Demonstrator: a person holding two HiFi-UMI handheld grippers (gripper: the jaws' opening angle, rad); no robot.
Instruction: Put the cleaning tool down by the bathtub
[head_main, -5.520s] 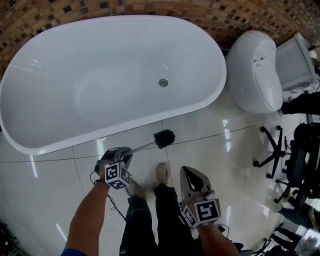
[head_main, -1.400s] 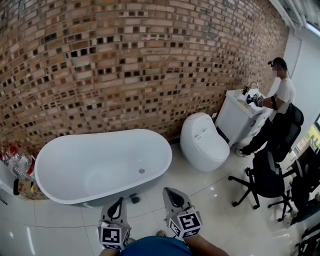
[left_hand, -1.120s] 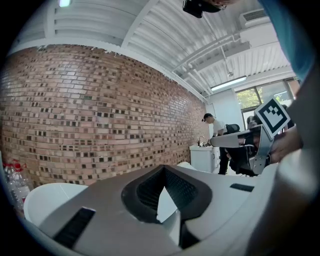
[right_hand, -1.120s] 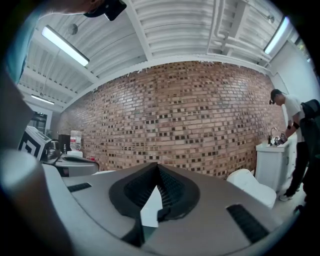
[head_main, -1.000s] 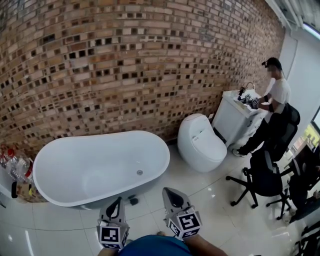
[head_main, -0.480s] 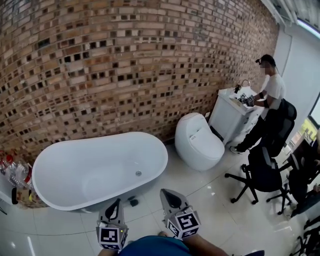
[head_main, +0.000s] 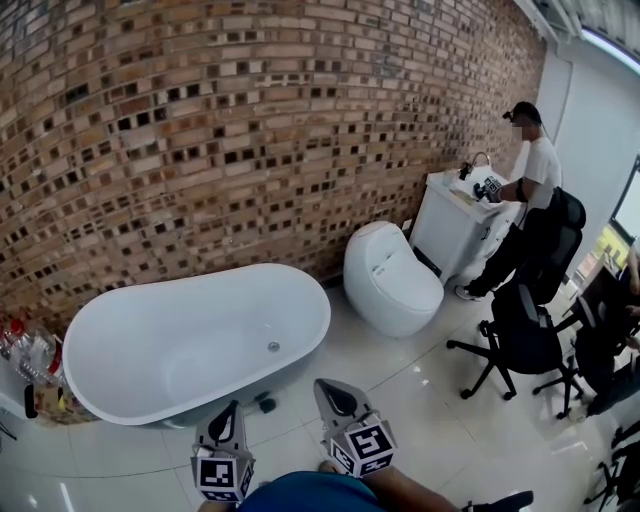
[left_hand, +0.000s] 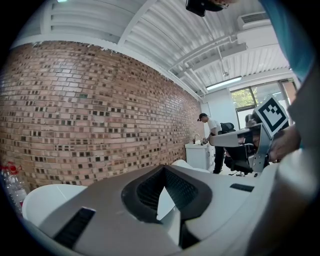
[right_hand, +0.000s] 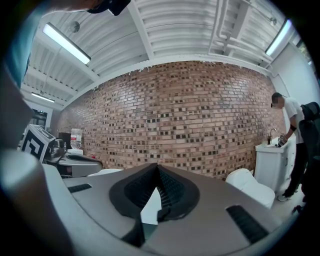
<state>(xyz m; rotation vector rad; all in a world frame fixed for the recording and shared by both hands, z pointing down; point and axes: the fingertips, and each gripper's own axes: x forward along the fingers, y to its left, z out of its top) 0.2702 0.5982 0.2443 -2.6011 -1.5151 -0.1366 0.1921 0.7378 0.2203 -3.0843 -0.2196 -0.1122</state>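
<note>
1. While both grippers are held out in front, the cleaning tool (head_main: 265, 403) lies on the tiled floor (head_main: 420, 400) just beside the bathtub (head_main: 190, 340), by its near side; only its dark brush head shows.
2. On the left gripper (head_main: 233, 410) the jaws are together, nothing between them.
3. On the right gripper (head_main: 325, 388) the jaws meet tip to tip, likewise empty.
4. Beyond the bathtub, a toilet (head_main: 390, 285) and a vanity (head_main: 450, 225) stand against the brick wall (head_main: 250, 130); a person (head_main: 530, 190) stands at the vanity, office chairs (head_main: 525, 335) nearby.
</note>
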